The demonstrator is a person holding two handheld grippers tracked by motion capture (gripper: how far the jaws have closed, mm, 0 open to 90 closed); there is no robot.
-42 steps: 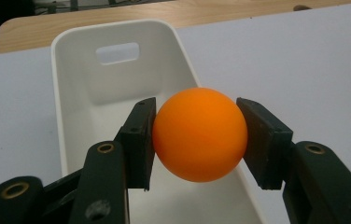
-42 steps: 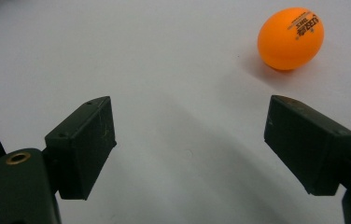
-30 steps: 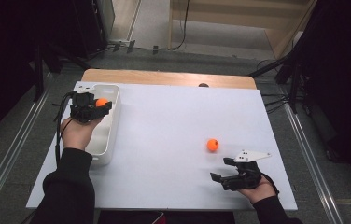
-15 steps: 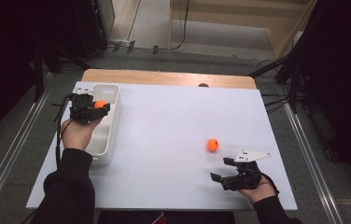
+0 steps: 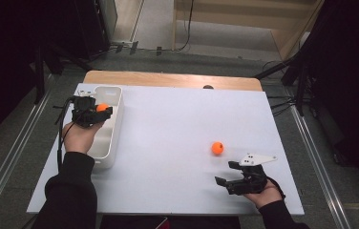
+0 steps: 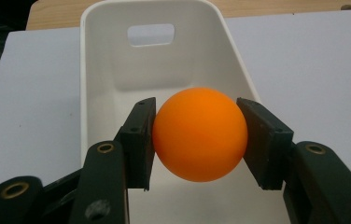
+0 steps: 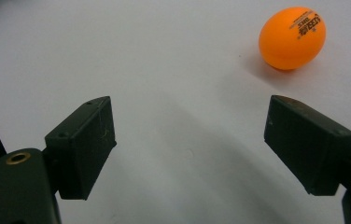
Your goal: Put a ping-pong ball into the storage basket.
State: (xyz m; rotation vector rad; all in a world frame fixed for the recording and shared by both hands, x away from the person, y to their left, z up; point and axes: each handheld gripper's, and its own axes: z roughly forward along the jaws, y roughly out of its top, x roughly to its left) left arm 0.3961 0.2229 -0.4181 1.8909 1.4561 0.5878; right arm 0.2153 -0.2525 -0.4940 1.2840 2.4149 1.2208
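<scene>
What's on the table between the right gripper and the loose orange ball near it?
Nothing: in the right gripper view, bare white table runs from the open right gripper to the loose orange ball; the high view agrees.

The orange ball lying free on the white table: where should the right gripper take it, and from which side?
Grip the free ball across its widest middle, one pad on each side. It is round and lies alone on the table, so any side would serve. The right gripper is open with the ball just ahead and off to one side, so probably come in low and level from there.
</scene>
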